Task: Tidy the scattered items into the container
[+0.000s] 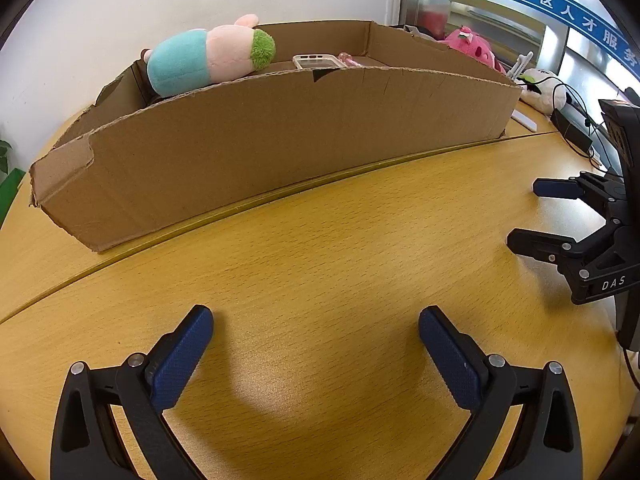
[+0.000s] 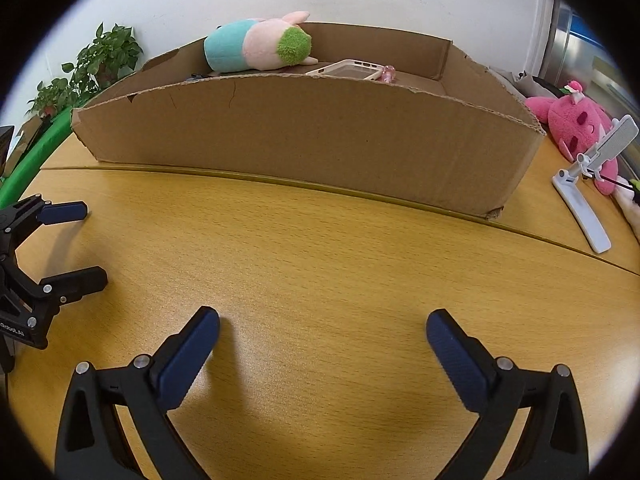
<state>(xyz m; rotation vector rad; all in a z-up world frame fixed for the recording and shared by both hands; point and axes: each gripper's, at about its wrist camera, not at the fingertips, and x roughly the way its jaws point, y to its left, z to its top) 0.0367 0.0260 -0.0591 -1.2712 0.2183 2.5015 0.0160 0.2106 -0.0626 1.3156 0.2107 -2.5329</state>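
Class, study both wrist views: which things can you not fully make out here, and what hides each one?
- Cardboard box floor: both views, hidden by its front wall.
- Phone case: lower part behind that wall.
- Small pink item: too small to identify.
- Pink plush: right wrist view, partly behind the white stand.

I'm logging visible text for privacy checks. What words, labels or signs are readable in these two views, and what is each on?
"吴中区人才服务" on the blue banner across the glass partition; it runs out of view at the edge.
"DAS" on the black body of the right tongs, left wrist view.
Small white lettering on the body of the left tongs, right wrist view: too small to read.
No text shows on the cardboard box.
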